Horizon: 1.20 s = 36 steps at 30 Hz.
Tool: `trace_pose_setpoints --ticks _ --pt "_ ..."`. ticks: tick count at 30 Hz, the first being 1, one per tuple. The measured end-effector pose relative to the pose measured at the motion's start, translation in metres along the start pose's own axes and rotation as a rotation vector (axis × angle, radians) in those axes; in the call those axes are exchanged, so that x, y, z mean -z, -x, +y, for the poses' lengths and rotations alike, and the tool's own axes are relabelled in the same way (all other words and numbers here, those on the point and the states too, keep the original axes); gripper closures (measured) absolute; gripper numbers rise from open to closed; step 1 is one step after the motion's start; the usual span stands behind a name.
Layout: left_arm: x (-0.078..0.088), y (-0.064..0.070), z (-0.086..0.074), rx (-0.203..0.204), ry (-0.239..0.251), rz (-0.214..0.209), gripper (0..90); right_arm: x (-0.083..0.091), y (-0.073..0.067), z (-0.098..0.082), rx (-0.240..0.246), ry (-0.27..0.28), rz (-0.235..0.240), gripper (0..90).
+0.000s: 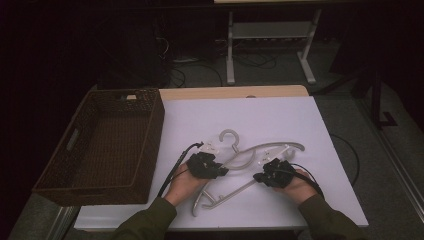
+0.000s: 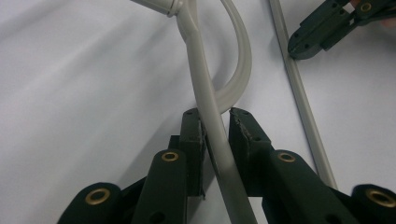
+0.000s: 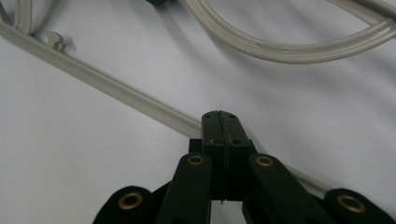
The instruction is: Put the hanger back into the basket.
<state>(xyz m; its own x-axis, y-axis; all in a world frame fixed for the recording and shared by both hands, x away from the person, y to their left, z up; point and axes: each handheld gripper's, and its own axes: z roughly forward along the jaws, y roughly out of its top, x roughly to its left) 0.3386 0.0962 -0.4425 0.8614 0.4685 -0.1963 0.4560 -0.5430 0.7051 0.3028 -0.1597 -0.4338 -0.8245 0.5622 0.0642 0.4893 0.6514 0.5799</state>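
Observation:
A pale grey plastic hanger [image 1: 260, 150] lies on the white-covered table [image 1: 280, 115], its hook pointing away from me. My left gripper [image 1: 224, 171] meets it from the left. In the left gripper view its jaws [image 2: 215, 116] are closed around the hanger's curved arm [image 2: 198, 70]. My right gripper [image 1: 256, 176] comes in from the right. Its jaws [image 3: 220, 114] are pressed together with nothing visible between them, their tip lying over the hanger's straight lower bar [image 3: 116, 91]. The same gripper [image 2: 303, 46] also appears in the left gripper view, touching that bar.
A dark wicker basket [image 1: 150, 135] stands on the left part of the table, close to my left hand. Bare white cloth stretches beyond the hanger to the back edge. Metal table legs [image 1: 230, 50] and cables are on the floor behind.

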Motion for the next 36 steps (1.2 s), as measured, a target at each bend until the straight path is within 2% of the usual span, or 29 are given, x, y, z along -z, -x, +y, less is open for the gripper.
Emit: trace_pose_setpoints --ticks 4,10,15,16,18,21,25,27,30,36 --pt "0.005 -0.002 0.002 0.006 0.008 0.032 78.3 -0.003 -0.002 0.0 0.015 -0.01 0.003 89.7" --pt "0.007 -0.005 0.002 0.034 0.006 0.071 80.9 0.0 -0.004 0.002 0.02 0.023 0.015 89.6" --pt "0.011 -0.006 0.003 0.029 0.021 0.091 82.2 0.009 -0.004 0.005 0.02 0.083 0.041 89.5" --pt "0.012 -0.006 0.003 0.03 0.019 0.093 82.3 0.012 -0.004 0.005 0.006 0.1 0.045 88.3" --pt "0.015 -0.008 0.003 0.034 0.02 0.099 82.3 0.019 -0.003 0.004 -0.002 0.138 0.046 81.8" --pt "0.02 -0.009 0.004 0.046 0.029 0.105 82.3 0.029 -0.002 0.003 -0.028 0.194 0.04 66.5" --pt "0.029 -0.01 0.008 0.027 0.017 0.114 82.4 0.041 -0.006 -0.005 -0.052 0.265 0.016 48.6" --pt "0.033 -0.009 0.01 0.048 0.027 0.116 82.4 0.046 -0.008 -0.01 -0.067 0.277 0.003 40.4" --pt "0.04 -0.01 0.014 0.056 0.031 0.119 82.5 0.053 -0.009 -0.018 -0.074 0.314 -0.023 32.1" --pt "0.057 -0.009 0.024 0.07 0.058 0.142 82.5 0.07 -0.012 -0.035 -0.098 0.375 -0.068 22.0"
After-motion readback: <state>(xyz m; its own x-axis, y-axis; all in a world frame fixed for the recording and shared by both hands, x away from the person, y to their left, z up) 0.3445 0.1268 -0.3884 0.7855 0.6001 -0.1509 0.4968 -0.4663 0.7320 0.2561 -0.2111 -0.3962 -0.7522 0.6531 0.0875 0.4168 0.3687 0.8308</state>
